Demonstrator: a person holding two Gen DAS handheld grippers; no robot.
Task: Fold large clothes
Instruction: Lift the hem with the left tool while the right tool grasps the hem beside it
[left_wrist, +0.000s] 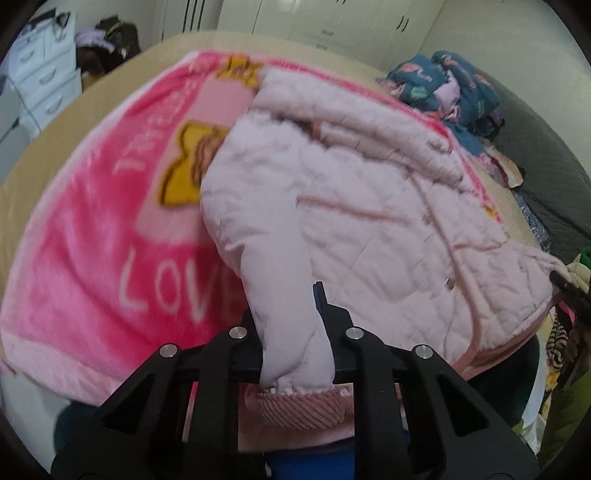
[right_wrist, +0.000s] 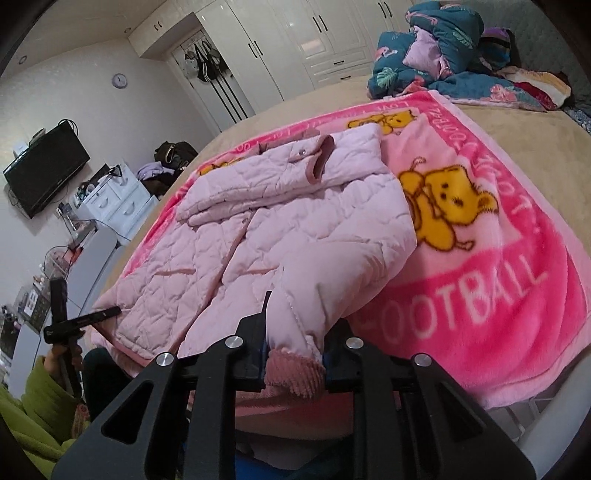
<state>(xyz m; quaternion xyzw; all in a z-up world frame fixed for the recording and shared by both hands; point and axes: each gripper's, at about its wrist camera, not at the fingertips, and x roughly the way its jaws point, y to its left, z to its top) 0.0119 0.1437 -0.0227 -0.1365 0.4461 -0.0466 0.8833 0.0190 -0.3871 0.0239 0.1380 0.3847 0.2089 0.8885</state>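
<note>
Pink padded jacket (right_wrist: 295, 229) on bed's near edge: soft, bulky, slippery shell. L gripper (left_wrist: 295, 332) & R gripper (right_wrist: 295, 343) jaws clamped on sleeve cuffs; ribbed cuffs prob. best hold.

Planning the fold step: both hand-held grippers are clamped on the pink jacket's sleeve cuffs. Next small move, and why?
Probably carry both cuffs inward across the pale pink quilted jacket: the left hand-held gripper and right hand-held gripper each pinch a ribbed cuff, while the body lies flat on the pink fleece blanket.

Black tool (right_wrist: 295, 354) with silver screws; person's green sleeve (right_wrist: 40, 402).
</note>
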